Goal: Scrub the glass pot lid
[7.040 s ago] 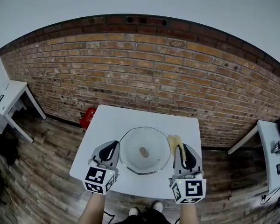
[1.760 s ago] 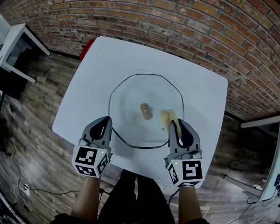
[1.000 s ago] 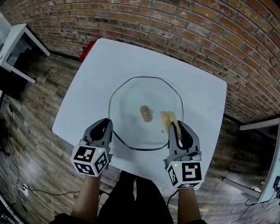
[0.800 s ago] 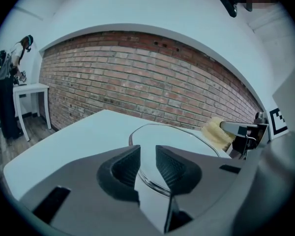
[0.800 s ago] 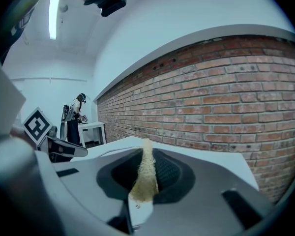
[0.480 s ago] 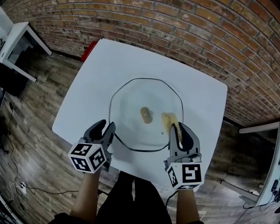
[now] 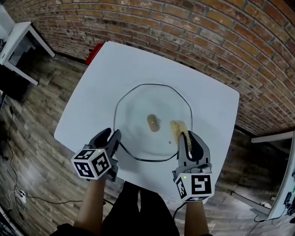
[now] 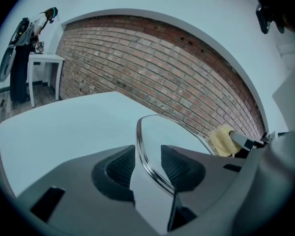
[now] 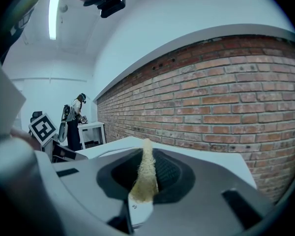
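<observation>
Rolled since a second ago, my left claw has just been opening, spread astride the rim of the glass pot lid; right claw pinches the scrub pad; scrubbing looks unfinished.

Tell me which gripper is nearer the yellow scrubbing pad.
Right. The right gripper is shut on the scrubbing pad; the left gripper, jaws just opened around the glass lid rim, sits across the lid.
</observation>
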Action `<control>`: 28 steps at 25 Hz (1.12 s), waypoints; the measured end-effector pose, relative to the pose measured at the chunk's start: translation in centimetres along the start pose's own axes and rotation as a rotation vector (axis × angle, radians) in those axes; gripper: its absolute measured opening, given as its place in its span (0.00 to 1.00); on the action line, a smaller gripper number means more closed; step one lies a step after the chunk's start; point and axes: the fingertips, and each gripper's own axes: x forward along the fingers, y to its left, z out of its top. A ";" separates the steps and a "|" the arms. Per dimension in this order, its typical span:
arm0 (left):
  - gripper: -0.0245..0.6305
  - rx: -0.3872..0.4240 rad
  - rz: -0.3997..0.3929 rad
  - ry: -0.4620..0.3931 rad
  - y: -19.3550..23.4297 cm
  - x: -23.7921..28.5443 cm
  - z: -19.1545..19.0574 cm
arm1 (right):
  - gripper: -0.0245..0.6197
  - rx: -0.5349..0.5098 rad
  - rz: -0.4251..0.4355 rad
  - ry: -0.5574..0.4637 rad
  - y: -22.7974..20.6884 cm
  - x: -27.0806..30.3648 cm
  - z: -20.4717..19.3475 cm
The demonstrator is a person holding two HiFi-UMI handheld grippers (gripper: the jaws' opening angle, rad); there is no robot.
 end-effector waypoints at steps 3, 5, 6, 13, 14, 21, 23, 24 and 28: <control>0.26 -0.021 -0.006 -0.007 0.2 0.2 -0.2 | 0.13 0.003 -0.003 -0.002 -0.2 0.0 0.0; 0.26 -0.035 -0.009 -0.011 0.2 0.2 -0.3 | 0.13 0.004 -0.005 -0.003 -0.3 0.0 0.0; 0.26 -0.038 -0.012 -0.006 0.1 0.3 -0.4 | 0.13 0.004 -0.005 -0.003 -0.4 0.0 0.0; 0.26 -0.013 -0.009 0.014 -0.1 0.4 -0.7 | 0.13 0.004 -0.008 -0.003 -0.4 0.0 0.0; 0.26 -0.008 -0.008 0.017 -0.1 0.4 -0.7 | 0.13 0.004 -0.009 -0.002 -0.4 0.0 0.0; 0.26 -0.011 -0.003 0.025 0.0 0.6 -0.9 | 0.13 0.003 -0.008 0.003 -0.5 0.0 -0.2; 0.26 -0.017 -0.006 0.031 0.0 0.8 -1.0 | 0.13 0.001 -0.009 0.005 -0.6 0.0 -0.2; 0.26 -0.018 -0.007 0.034 0.0 0.8 -1.1 | 0.13 0.001 -0.011 0.006 -0.6 0.0 -0.2; 0.25 -0.017 -0.003 0.042 0.1 0.9 -1.4 | 0.13 -0.001 -0.010 0.007 -0.7 0.0 -0.3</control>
